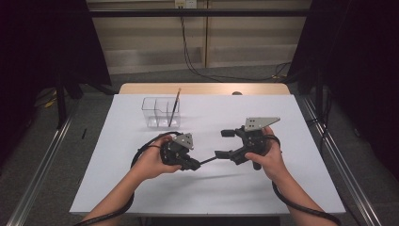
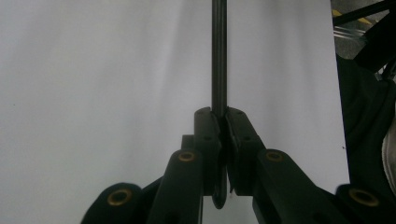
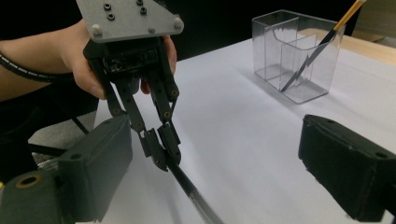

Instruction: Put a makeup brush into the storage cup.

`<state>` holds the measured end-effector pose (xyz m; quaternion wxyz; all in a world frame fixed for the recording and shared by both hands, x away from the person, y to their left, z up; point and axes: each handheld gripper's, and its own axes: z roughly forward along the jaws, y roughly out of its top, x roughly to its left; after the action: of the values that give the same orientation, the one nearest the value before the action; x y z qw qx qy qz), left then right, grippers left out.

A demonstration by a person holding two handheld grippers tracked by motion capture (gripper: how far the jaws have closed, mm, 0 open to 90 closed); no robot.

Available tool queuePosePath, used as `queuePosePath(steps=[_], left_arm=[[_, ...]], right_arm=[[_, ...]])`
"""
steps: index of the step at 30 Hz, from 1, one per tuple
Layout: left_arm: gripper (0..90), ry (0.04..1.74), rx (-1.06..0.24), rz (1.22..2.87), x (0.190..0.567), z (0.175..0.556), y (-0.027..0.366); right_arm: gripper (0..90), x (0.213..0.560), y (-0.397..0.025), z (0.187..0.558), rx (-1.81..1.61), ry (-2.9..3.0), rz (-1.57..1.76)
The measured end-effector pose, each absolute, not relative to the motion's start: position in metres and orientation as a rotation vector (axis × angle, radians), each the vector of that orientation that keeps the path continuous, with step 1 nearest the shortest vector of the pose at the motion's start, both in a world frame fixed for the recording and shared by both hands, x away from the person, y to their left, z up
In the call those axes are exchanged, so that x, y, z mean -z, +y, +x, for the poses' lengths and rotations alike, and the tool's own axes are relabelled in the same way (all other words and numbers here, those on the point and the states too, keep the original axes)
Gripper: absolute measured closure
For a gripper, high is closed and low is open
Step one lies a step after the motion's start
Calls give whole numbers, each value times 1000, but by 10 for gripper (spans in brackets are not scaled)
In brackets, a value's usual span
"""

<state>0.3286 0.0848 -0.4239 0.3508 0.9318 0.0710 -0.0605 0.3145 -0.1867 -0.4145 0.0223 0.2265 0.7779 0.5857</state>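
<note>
We hold the left gripper (image 1: 194, 165) with its jaws closed tight on a dark pen (image 1: 207, 160), pinching it near one end so that a short stub pokes out behind the pads and the long shaft runs straight ahead; the left gripper view shows the pen (image 2: 219, 56) clamped dead centre, lifted a little over the white table (image 2: 93, 84). Our right gripper (image 1: 227, 142) has its jaws spread wide, one on each side of the free end of that pen, without touching it as far as we can tell. In the right gripper view the shaft (image 3: 189, 189) passes between the two broad black jaws toward the camera, with the left gripper (image 3: 161, 149) above it.

Farther out, toward the back left of the table, stands a clear organiser (image 1: 160, 113) with several compartments. One brush with an orange handle (image 1: 173, 107) already leans in it, bristles down.

We judge the job partly done: one tool is stowed, the pen is picked up but not yet in the organiser, and what remains looks like a hand-over or a direct carry to a compartment.
</note>
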Motion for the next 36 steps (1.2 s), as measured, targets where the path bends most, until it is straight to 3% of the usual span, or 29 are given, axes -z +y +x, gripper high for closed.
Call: queuePosePath(steps=[5, 20, 36], left_arm=[[841, 194, 155, 2397, 424, 329, 86], [841, 236, 161, 2322, 427, 329, 90], [841, 302, 169, 2116, 431, 330, 97]], right_arm=[[48, 415, -188, 313, -1817, 2378, 699], [44, 418, -192, 311, -1830, 2322, 736], [45, 418, -193, 311, -1869, 2293, 737]])
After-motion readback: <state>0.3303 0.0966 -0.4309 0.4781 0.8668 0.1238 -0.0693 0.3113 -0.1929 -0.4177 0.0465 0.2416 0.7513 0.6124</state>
